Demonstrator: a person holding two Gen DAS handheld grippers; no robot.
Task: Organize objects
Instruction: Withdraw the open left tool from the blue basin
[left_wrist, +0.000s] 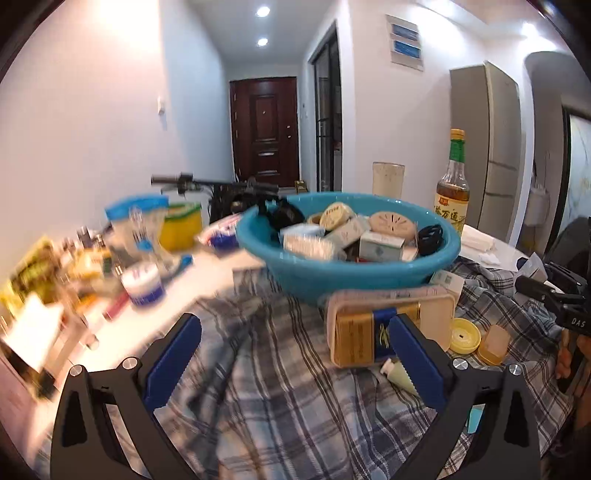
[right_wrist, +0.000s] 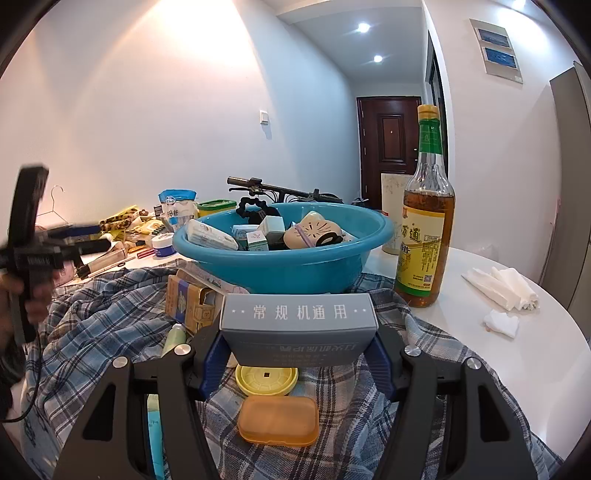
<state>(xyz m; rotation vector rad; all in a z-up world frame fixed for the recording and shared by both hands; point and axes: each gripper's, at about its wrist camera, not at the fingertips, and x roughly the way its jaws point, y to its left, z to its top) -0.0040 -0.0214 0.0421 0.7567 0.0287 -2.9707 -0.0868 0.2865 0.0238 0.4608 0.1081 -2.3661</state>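
Your right tool (right_wrist: 299, 354) grips a grey box (right_wrist: 297, 328) just short of the basin (right_wrist: 280, 266); your left tool (left_wrist: 291, 358) is open, empty. Several boxes already sit in the basin. I judge you midway: lid (right_wrist: 266, 379), soap case (right_wrist: 277, 420), tube (left_wrist: 400, 376) and table (right_wrist: 458, 317) clutter remain.
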